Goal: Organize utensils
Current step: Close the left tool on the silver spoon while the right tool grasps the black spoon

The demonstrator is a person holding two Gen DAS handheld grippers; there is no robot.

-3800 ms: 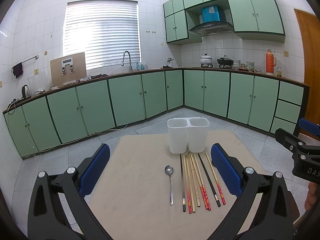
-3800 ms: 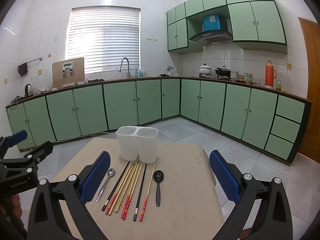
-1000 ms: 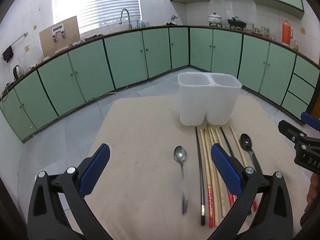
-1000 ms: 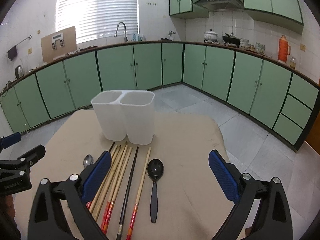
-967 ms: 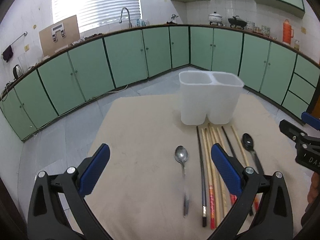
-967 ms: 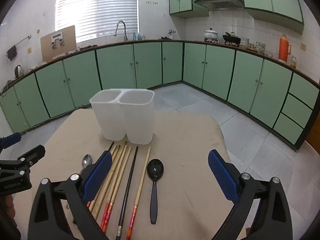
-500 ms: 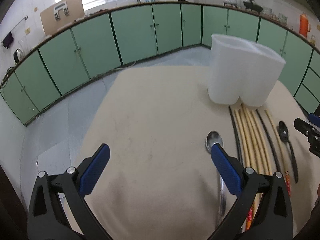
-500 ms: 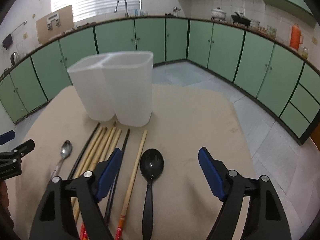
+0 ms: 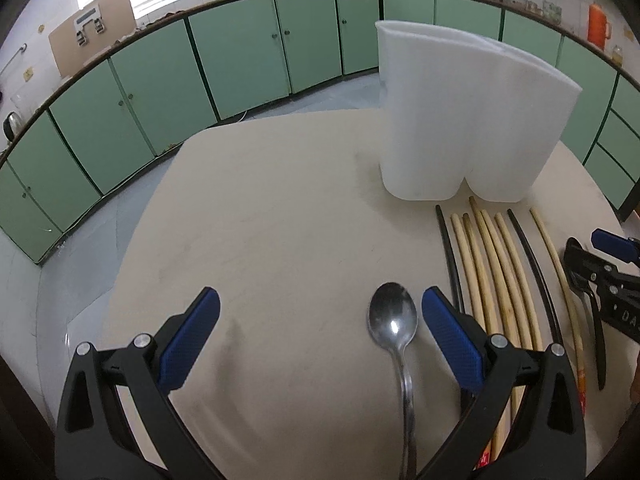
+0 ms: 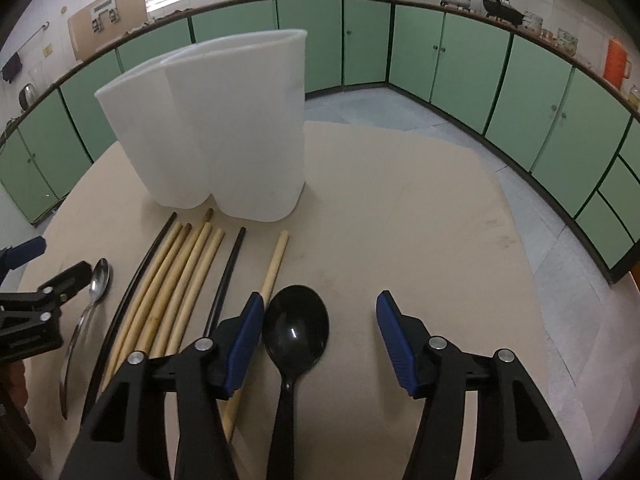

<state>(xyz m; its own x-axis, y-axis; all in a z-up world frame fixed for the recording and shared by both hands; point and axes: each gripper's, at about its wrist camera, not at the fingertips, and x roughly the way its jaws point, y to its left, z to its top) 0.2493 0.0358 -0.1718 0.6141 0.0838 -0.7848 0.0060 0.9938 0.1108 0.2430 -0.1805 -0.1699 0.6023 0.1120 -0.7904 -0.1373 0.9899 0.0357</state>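
Observation:
A white two-compartment holder (image 9: 468,128) (image 10: 224,128) stands upright on the beige table (image 9: 272,220). In front of it lie several chopsticks (image 9: 492,264) (image 10: 176,280), wooden and black, side by side. A metal spoon (image 9: 394,320) (image 10: 94,292) lies left of them. A black spoon (image 10: 294,340) (image 9: 588,300) lies right of them. My left gripper (image 9: 320,332) is open low over the table, the metal spoon's bowl between its fingers, near the right one. My right gripper (image 10: 320,332) is open, the black spoon's bowl between its fingers, near the left one.
Green cabinets (image 9: 240,52) run around the room beyond the table, with a tiled floor (image 10: 400,108) between. The table's left edge (image 9: 132,240) is near my left gripper. The beige tabletop (image 10: 420,220) stretches to the right of the black spoon.
Both grippers have moved forward and down toward the table. The right gripper's fingers have narrowed around the black spoon's bowl. The left gripper now straddles the metal spoon.

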